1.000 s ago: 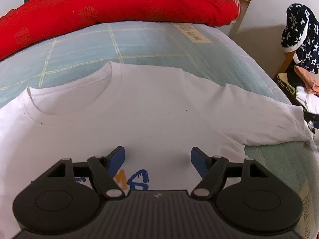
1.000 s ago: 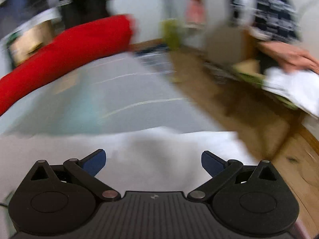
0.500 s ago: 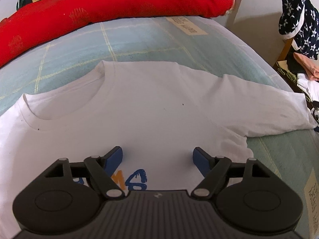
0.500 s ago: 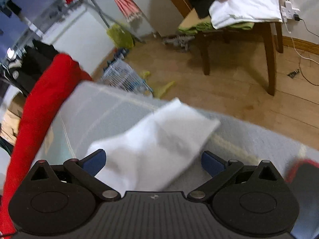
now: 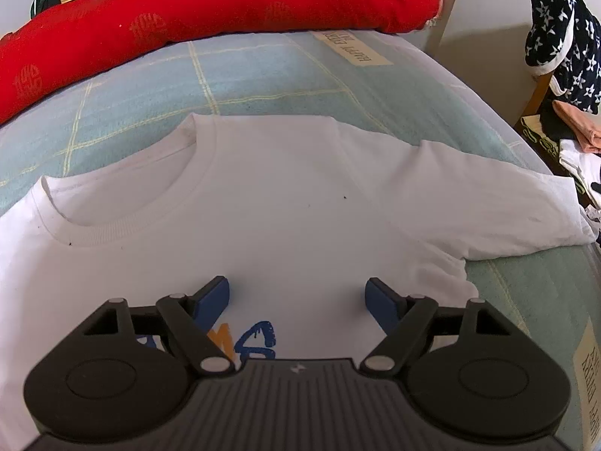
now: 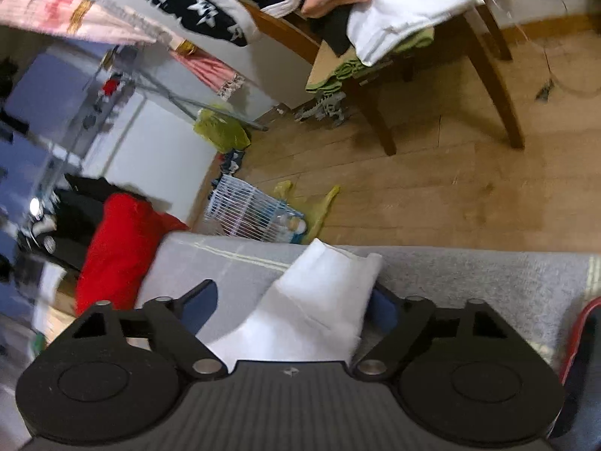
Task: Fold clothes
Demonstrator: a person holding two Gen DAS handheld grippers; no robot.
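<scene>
Closest to me, the left gripper [image 5: 296, 293] hangs over the chest of the white T-shirt [image 5: 263, 203], its blue pads spread apart with nothing between them, just above the blue and orange print [image 5: 248, 342]. It grasps nothing; whether the pads brush the cloth I cannot tell.

At the bed's side edge, the right gripper [image 6: 291, 302] has the sleeve [image 6: 323, 293] lying between its fingers. Its jaws have just been closing; one pad sits against the sleeve's edge, the other stands clear, so the cloth is not yet pinched.

The shirt lies face up and flat on the pale green checked bedcover [image 5: 263, 75]. Its long axis runs from the hem, hidden under the left gripper, away to the collar [image 5: 124, 203], which points towards the red bolster [image 5: 188, 18] along the far side of the bed. The sleeve stretches out crosswise, reaching the mattress edge.

I judge this the opening of the fold: the sleeve is being taken. The next move calls for the right jaws to clamp fully on the cuff, then carry it inward across the chest, while the left tool steadies the body so it does not drag.

Beyond the bed stands a wooden chair [image 6: 488, 86] heaped with other clothes.
</scene>
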